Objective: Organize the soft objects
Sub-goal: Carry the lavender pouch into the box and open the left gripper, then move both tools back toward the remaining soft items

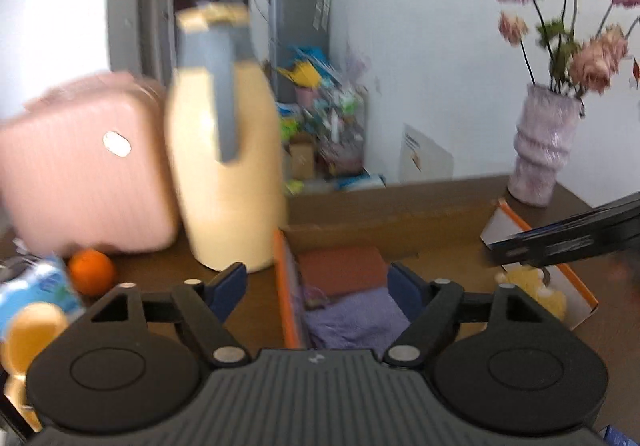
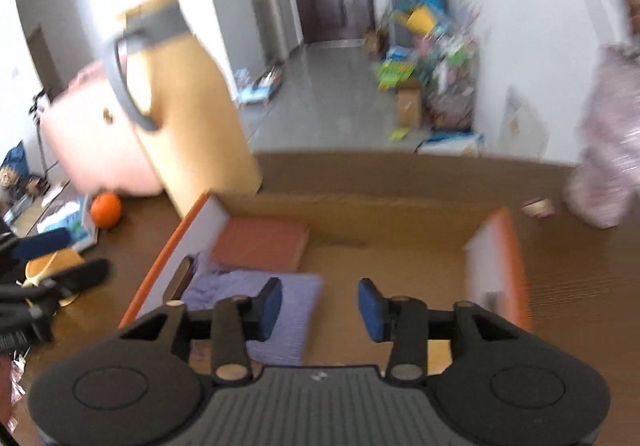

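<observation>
A cardboard box (image 2: 496, 266) with orange-edged flaps lies open on the brown table. Inside it lie a folded orange-red cloth (image 2: 260, 242) and a crumpled purple cloth (image 2: 292, 310). My right gripper (image 2: 320, 308) hovers over the box, open, with nothing between its blue pads. My left gripper (image 1: 318, 286) is open wide above the same box (image 1: 286, 286), over the orange-red cloth (image 1: 340, 266) and purple cloth (image 1: 356, 322). A yellow soft thing (image 1: 532, 284) shows at the box's right side, partly hidden behind the right gripper's dark fingers (image 1: 560, 242).
A tall yellow jug (image 1: 228, 173) with a grey handle and a pink case (image 1: 80, 173) stand left of the box. An orange fruit (image 1: 92, 272), a blue carton (image 1: 36, 286) and a yellow bowl (image 1: 28, 334) lie nearby. A vase of pink flowers (image 1: 540, 149) stands at the right.
</observation>
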`<state>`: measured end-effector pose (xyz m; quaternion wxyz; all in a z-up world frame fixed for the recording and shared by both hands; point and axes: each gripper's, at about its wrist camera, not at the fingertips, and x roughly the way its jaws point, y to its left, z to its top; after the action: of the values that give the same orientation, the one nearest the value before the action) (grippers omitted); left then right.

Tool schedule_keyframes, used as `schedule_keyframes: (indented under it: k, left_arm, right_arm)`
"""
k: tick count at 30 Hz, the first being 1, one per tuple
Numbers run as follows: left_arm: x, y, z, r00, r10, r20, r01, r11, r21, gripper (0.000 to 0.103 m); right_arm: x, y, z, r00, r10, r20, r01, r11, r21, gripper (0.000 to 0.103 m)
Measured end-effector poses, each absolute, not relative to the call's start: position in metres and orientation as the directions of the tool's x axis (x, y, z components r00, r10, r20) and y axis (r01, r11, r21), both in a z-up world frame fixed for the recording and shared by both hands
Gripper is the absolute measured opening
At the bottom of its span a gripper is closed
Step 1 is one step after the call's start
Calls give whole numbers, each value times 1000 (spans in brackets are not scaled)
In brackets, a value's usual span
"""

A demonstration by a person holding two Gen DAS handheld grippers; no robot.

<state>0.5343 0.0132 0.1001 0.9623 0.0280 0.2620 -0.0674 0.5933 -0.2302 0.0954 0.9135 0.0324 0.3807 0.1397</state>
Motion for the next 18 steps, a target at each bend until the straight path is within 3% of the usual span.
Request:
schedule_keyframes:
  k: [6,18]
  left_arm:
    - [465,45,129,910,-34,-414,47,999,21,93]
    - [355,47,152,936,-27,-352,42,999,34,94]
  right_arm:
    - [502,-299,137,815,175,-552,-169,984,61,64]
    - [373,-321,149,882,194,-429,-190,980,55,64]
